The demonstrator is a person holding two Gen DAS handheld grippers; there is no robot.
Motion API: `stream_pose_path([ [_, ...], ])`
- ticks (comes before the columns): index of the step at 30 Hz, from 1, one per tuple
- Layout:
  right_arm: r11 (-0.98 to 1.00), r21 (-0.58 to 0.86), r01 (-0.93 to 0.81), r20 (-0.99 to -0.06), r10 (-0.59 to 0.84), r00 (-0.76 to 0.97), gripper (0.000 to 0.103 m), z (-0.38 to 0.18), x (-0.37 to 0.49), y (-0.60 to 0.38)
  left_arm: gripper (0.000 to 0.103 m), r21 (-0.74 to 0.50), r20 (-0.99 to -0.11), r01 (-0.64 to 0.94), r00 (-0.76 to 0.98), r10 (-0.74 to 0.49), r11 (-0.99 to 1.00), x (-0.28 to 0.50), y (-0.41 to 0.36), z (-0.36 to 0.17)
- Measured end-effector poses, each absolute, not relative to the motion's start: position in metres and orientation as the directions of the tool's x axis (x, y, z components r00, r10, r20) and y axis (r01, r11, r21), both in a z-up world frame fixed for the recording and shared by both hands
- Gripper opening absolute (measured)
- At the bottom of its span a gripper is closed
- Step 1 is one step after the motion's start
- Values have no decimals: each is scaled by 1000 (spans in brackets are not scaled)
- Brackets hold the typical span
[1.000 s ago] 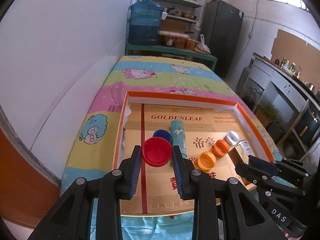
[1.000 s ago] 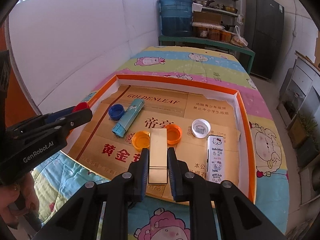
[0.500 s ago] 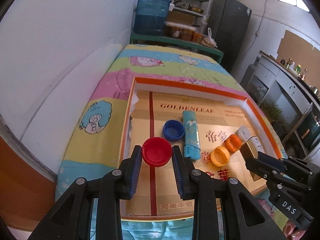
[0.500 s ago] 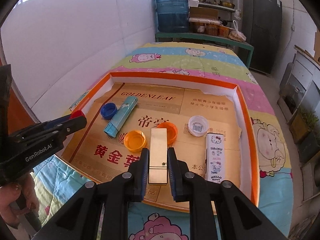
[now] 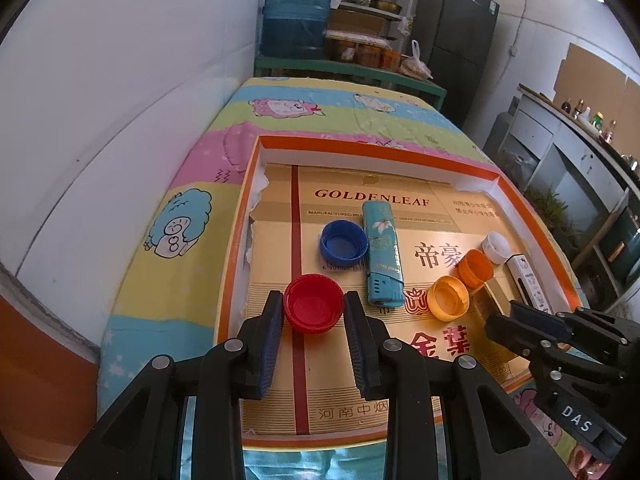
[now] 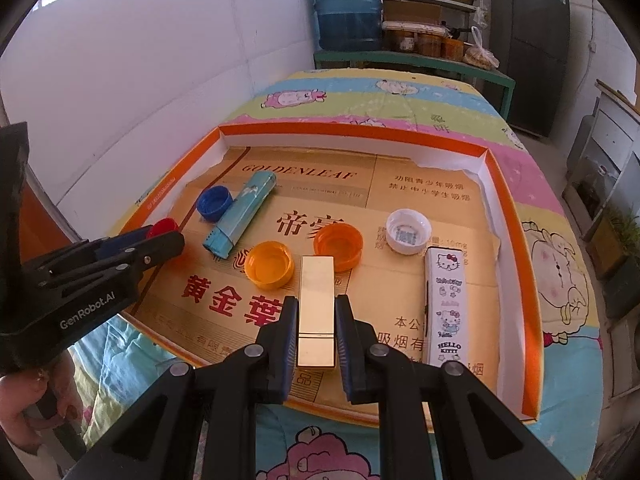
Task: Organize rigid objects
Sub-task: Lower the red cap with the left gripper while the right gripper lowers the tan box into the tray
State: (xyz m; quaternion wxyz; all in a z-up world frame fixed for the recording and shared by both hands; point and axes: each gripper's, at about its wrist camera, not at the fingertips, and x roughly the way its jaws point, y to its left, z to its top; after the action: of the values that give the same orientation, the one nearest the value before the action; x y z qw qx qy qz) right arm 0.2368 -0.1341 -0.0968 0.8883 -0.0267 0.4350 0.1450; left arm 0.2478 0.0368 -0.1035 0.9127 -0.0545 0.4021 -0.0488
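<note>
My left gripper [image 5: 314,312] is shut on a red bottle cap [image 5: 314,308] and holds it over the left front of the orange-rimmed cardboard tray [image 5: 372,147]. My right gripper [image 6: 316,312] is shut on a gold rectangular lighter [image 6: 317,308] over the tray's front middle. In the tray lie a blue cap [image 5: 343,241], a teal lighter [image 5: 382,252], two orange caps [image 6: 269,265] [image 6: 338,245], a white cap [image 6: 409,231] and a Hello Kitty lighter [image 6: 447,304].
The tray [image 6: 352,133] sits on a table with a cartoon-print cloth [image 5: 320,108], against a white wall on the left. A blue water jug [image 5: 296,20] and shelves stand at the far end. Cabinets line the right side.
Both grippers have pulled back and up a little with their objects still held. The tray contents now look farther off; nothing in the tray has moved.
</note>
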Motion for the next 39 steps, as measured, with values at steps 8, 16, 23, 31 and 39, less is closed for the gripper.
stream_pose_path([
  [8,962,28,-270,-775,192,603,19,-102,241,-132,31,-107,-726,66,676,-124,992,248,31,-106],
  [16,962,32,-271,-770,197,607,19,-103,240,-132,31,-111,-718,70,684,-129,991,247,32,-107],
  [23,961,51,-273,-767,212,606,22,-103,238,-135,33,-131,-710,69,690,-142,989,246,34,-105],
  [31,959,54,-280,-760,221,611,41,-100,237,-135,46,-139,-701,77,697,-153,987,246,33,-103],
  [39,961,52,-273,-757,216,616,41,-97,235,-136,46,-144,-692,72,706,-153,987,245,35,-102],
])
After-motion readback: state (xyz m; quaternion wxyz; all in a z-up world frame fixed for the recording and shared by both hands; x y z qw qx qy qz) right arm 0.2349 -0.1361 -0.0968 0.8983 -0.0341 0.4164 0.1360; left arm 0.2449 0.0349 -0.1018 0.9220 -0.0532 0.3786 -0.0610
